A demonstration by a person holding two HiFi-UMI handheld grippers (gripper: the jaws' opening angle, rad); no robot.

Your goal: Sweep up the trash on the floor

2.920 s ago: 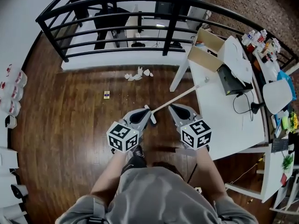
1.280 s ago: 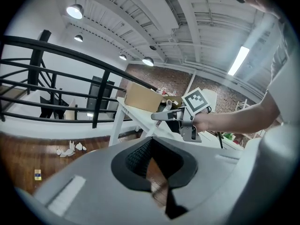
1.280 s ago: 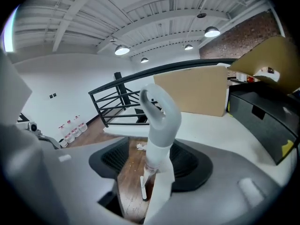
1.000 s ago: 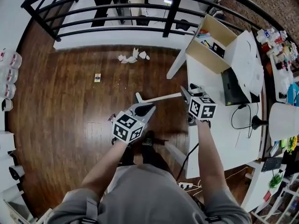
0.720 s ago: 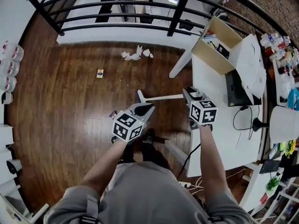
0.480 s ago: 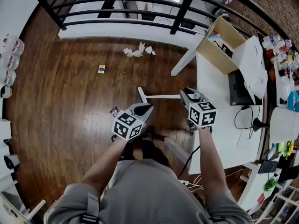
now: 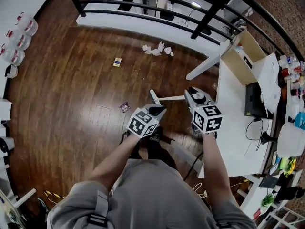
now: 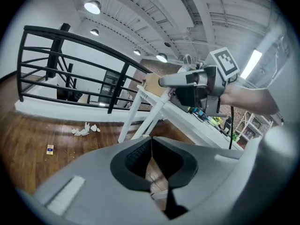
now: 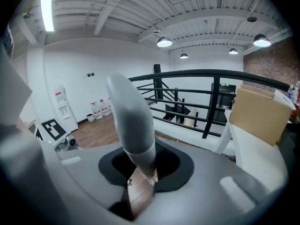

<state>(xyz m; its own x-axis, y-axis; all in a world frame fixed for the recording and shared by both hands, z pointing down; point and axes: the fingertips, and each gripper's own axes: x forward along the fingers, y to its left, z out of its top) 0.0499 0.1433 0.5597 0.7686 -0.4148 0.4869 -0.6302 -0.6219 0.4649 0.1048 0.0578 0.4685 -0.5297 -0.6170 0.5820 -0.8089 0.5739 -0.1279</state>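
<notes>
My right gripper (image 7: 191, 91) is shut on a pale broom handle (image 7: 169, 98) that runs level to the left above the wooden floor. Its jaws have just been closing, with the handle (image 9: 132, 123) between them, pressed by the pads. My left gripper (image 7: 157, 110) is shut and empty, just below the handle's free end. Its jaws (image 8: 151, 150) meet with nothing in them. Trash lies on the floor ahead: crumpled white paper (image 7: 157, 49) near the railing, a small yellow card (image 7: 117, 61), and a dark wrapper (image 7: 125, 107) left of my left gripper.
A black railing (image 7: 157, 7) bounds the far side. A white desk (image 7: 234, 128) with a cardboard box (image 7: 244, 57) and a laptop stands on the right, one slanted leg (image 7: 206, 66) reaching toward the paper. Water bottles (image 7: 17, 42) line the left wall.
The right gripper's jaws have closed round the handle and it has moved away from the desk. The left gripper has shifted slightly right and lower. The view has swung, so the trash appears further right.
</notes>
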